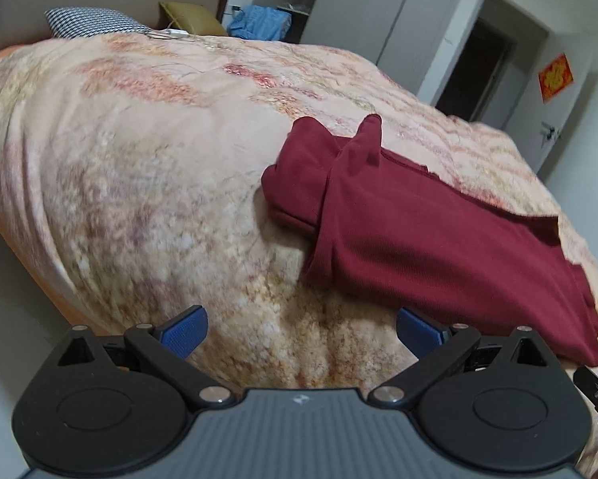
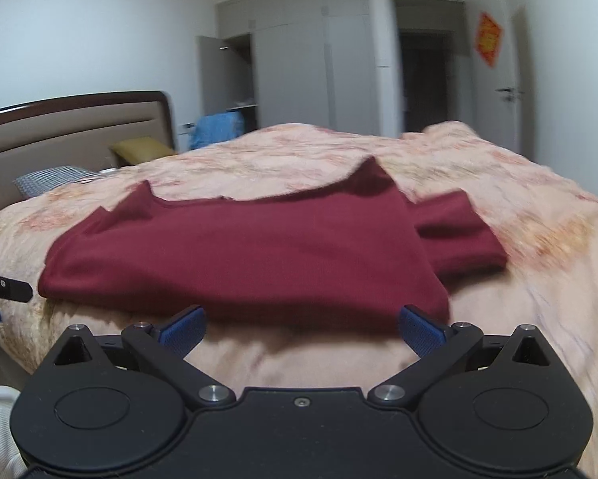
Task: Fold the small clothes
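A dark red garment (image 1: 418,231) lies partly folded on the floral bedspread (image 1: 139,159), with one part laid over another. My left gripper (image 1: 302,329) is open and empty, just short of the garment's near left edge. In the right wrist view the same garment (image 2: 259,255) lies flat with a sleeve part sticking out on the right. My right gripper (image 2: 302,329) is open and empty, right at the garment's near edge. The left gripper's tip (image 2: 7,287) shows at the far left of the right wrist view.
A padded headboard (image 2: 71,131), a checked pillow (image 1: 91,22) and an olive cushion (image 1: 191,18) are at the bed's head. Blue cloth (image 2: 217,127) lies by a wardrobe (image 2: 310,72). A doorway (image 2: 424,68) and a door are beyond. The bed edge drops off on the left (image 1: 15,271).
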`<state>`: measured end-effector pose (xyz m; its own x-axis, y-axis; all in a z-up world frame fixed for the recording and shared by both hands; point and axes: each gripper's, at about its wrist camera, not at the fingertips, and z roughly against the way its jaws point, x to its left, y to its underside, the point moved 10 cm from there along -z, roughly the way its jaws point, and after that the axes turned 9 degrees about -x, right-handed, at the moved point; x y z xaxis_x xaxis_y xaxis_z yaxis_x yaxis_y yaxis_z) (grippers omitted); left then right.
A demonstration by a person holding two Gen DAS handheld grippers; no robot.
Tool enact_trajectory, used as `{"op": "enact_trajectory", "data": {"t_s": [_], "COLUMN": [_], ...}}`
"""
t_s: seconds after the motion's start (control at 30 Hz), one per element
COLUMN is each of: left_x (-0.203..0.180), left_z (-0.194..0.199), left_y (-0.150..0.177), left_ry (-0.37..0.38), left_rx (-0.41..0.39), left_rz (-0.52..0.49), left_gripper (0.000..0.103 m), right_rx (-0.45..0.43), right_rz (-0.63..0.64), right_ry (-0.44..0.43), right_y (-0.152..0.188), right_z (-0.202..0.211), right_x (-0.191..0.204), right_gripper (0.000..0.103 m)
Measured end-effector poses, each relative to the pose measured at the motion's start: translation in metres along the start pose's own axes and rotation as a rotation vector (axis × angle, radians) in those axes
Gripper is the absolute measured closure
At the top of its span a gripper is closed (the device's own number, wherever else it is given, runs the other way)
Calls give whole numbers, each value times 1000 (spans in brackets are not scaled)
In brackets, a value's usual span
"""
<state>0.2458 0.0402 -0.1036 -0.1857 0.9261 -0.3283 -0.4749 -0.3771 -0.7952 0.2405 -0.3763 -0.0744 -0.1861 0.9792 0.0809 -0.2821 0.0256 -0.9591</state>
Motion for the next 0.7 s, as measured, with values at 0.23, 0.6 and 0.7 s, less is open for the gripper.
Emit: {"op": "enact_trajectory", "data": {"t_s": [0.23, 0.6, 0.7], "left_x": [-22, -104, -102], "left_z": [2, -96, -134], "left_y": [-29, -94, -107], "left_ry": [118, 374, 351], "left_rx": [-133, -69, -53], "left_rz": [-14, -162, -153], "left_gripper": [0, 0, 0], "right_rx": [-14, 85, 94], "right_rz": [41, -6, -64], "right_ry": [-169, -176, -130], "right_y": [-67, -81, -76], "right_z": [-74, -204, -221], "right_x": [-14, -53, -73], "right_gripper": [1, 1, 1]}}
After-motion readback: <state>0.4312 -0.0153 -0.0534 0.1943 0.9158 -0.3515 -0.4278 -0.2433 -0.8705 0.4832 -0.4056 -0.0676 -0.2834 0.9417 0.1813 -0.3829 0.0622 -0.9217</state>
